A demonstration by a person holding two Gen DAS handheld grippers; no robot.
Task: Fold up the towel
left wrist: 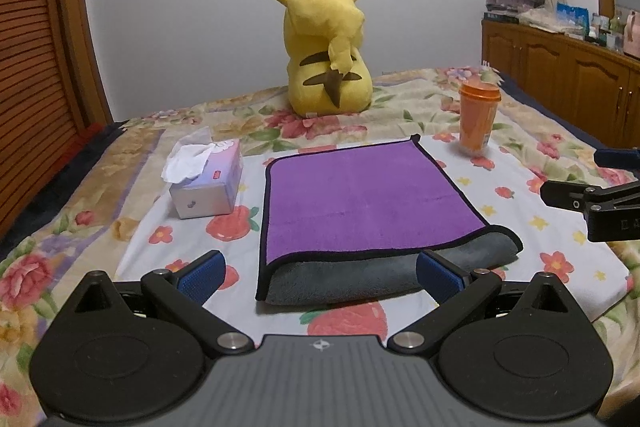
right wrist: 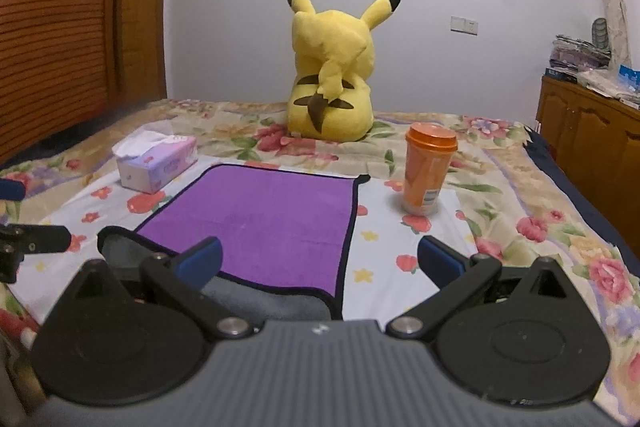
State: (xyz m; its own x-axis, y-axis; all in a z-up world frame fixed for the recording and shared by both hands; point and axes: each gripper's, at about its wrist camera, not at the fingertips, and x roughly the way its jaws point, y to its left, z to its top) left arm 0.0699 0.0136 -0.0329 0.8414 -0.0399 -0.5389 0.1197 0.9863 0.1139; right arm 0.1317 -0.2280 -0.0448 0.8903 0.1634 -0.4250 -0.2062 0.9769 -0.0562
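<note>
Towel: the towel [left wrist: 360, 195] lies flat on the floral bedspread [left wrist: 560, 227] right in front of you, already folded once, purple face up, grey underside showing along the near fold.
Left gripper: your left gripper [left wrist: 320, 269] hangs just short of the near edge, jaws spread wide, holding nothing.
Right gripper: your right gripper [right wrist: 320, 259] sits over the towel's near right corner, also wide open and empty.
Risk, layers: I judge you could pinch only the top purple layer, so the grey one stays behind and the fold skews.
Risk, bedspread: closing too low may catch the sheet with the towel.
Risk, neighbours: a wide sweep could tip the orange cup [right wrist: 428, 173] near the far right corner, or nudge the tissue box [left wrist: 206, 179] on the left.
Backdrop: the yellow plush [left wrist: 326, 43] sits well behind.
Writing: the cup's label and the box's print are too small to read.
</note>
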